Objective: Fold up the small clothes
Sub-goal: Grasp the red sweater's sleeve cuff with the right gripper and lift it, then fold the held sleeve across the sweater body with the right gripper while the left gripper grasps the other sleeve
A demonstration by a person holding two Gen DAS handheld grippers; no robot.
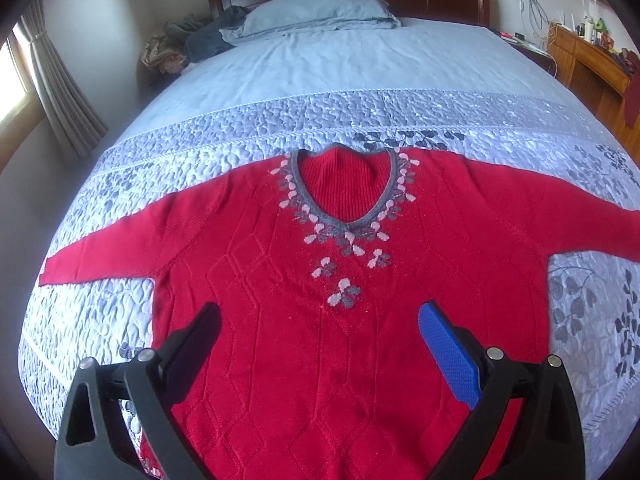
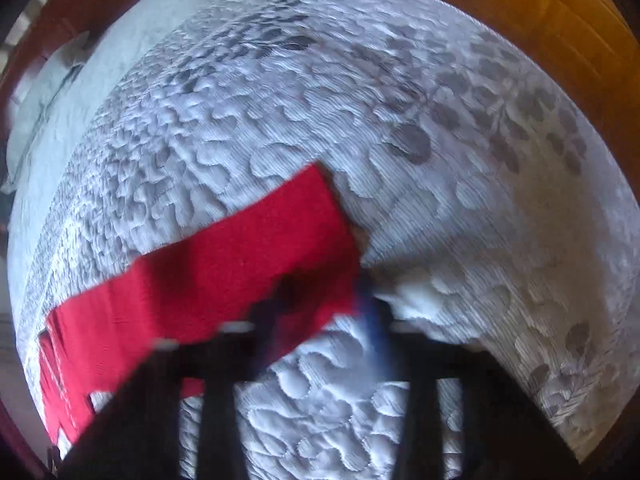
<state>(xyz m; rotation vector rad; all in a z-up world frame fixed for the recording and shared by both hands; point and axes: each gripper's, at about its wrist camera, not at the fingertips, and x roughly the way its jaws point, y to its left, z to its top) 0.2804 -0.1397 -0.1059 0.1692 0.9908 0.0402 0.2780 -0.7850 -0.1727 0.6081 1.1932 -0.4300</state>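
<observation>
A red knit sweater (image 1: 320,280) with a grey V-neck trim and pink-grey flowers lies flat, face up, on the quilted bed, both sleeves spread out sideways. My left gripper (image 1: 320,320) is open, hovering above the sweater's lower chest, one black finger and one blue-padded finger (image 1: 448,352) wide apart. In the blurred right wrist view my right gripper (image 2: 324,300) is closed on the cuff end of the sweater's right sleeve (image 2: 240,248), which stretches away to the left over the quilt.
The bed's quilt (image 1: 200,168) is pale with grey leaf print. A pillow (image 1: 316,12) and a pile of clothes (image 1: 192,40) lie by the dark headboard. A wooden desk (image 1: 592,56) with clutter stands at right; curtain and window at left.
</observation>
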